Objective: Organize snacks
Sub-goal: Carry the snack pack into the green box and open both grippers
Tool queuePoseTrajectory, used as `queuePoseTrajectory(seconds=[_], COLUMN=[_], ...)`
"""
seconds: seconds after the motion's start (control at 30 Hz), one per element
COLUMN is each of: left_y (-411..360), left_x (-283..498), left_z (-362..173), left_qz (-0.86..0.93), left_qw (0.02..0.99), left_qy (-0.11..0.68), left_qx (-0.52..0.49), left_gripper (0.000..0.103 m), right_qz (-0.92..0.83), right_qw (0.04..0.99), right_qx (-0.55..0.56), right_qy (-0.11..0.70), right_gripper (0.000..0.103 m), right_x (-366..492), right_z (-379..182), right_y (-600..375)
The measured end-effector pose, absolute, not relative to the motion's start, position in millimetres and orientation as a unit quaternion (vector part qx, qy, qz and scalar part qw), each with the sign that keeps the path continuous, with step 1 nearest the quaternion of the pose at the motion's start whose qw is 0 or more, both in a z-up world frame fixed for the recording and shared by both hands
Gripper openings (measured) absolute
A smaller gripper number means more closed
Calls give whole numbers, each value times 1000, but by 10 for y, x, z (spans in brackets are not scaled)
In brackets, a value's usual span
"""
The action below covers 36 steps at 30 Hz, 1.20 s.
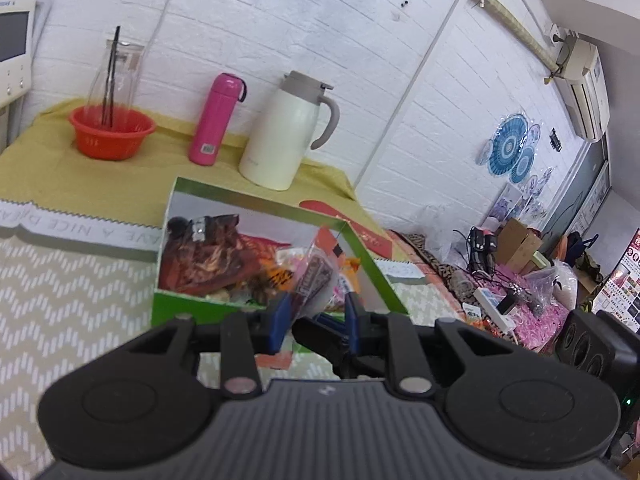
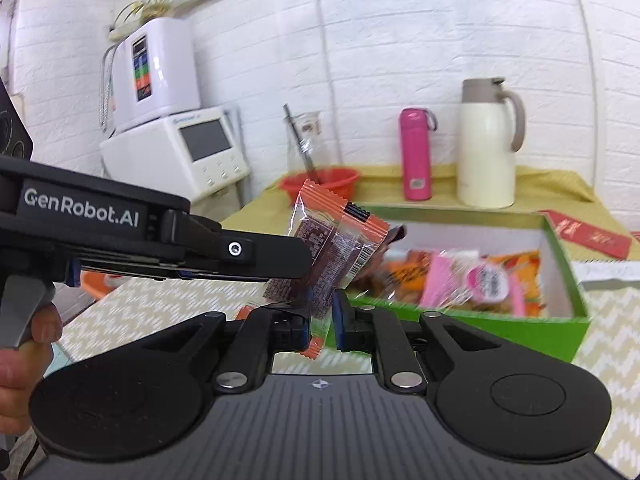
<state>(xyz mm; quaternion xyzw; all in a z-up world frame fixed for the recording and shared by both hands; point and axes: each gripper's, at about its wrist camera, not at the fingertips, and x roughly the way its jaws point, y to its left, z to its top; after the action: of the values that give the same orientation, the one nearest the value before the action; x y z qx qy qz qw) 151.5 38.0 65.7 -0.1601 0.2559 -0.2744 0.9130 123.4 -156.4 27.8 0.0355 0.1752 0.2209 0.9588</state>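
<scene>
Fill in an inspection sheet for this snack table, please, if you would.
Surface: chevron cloth, yellow cloth behind it.
Job's things: packet held up in front of the box; box open, snacks inside.
Clutter: bottle, jug, basket.
Grippers: left gripper and right gripper, both with jaws shut on the packet.
Cables: tangle by a power strip, off to the side.
Surroundings: brick wall, air conditioner.

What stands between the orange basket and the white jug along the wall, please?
The pink flask stands between the orange basket and the white jug, seen in both wrist views.
</scene>
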Motion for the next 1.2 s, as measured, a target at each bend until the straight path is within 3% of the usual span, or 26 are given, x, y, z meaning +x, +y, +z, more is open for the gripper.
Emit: queuePoseTrajectory(seconds=[0.37, 0.43, 0.47, 0.5, 0.6, 0.67, 0.77, 0.8, 1.2], left_y=[52, 60, 78, 108, 163, 175, 203, 217, 234], left_x=[2374, 2491, 2516, 2512, 2475, 2467, 2425, 2401, 1710], left_z=[566, 452, 410, 383, 371, 388, 415, 423, 633], left_qz=[-276, -264, -256, -244, -233, -208, -176, -168, -141], left_qw=[903, 900, 901, 905, 915, 922, 931, 934, 954], left_qy=[276, 289, 291, 283, 266, 270, 270, 267, 235], left_qx=[-181, -190, -197, -204, -193, -186, -172, -168, -118], left_gripper=[19, 30, 58, 67, 72, 76, 83, 97, 96], right_qz=[163, 156, 150, 149, 147, 150, 159, 162, 150], right_qw=[971, 968, 967, 967, 968, 967, 967, 968, 974], right_qx=[29, 21, 16, 10, 1, 4, 8, 9, -13], right_qy=[172, 194, 203, 205, 204, 205, 198, 192, 167], right_gripper=[24, 32, 33, 36, 40, 47, 82, 103, 103], right_x=[1905, 2044, 2086, 2109, 2136, 2160, 2141, 2109, 1384], right_z=[229, 121, 67, 15, -77, -106, -106, -93, 319], right_y=[-1820, -1821, -1815, -1809, -1805, -1808, -1809, -1810, -1963])
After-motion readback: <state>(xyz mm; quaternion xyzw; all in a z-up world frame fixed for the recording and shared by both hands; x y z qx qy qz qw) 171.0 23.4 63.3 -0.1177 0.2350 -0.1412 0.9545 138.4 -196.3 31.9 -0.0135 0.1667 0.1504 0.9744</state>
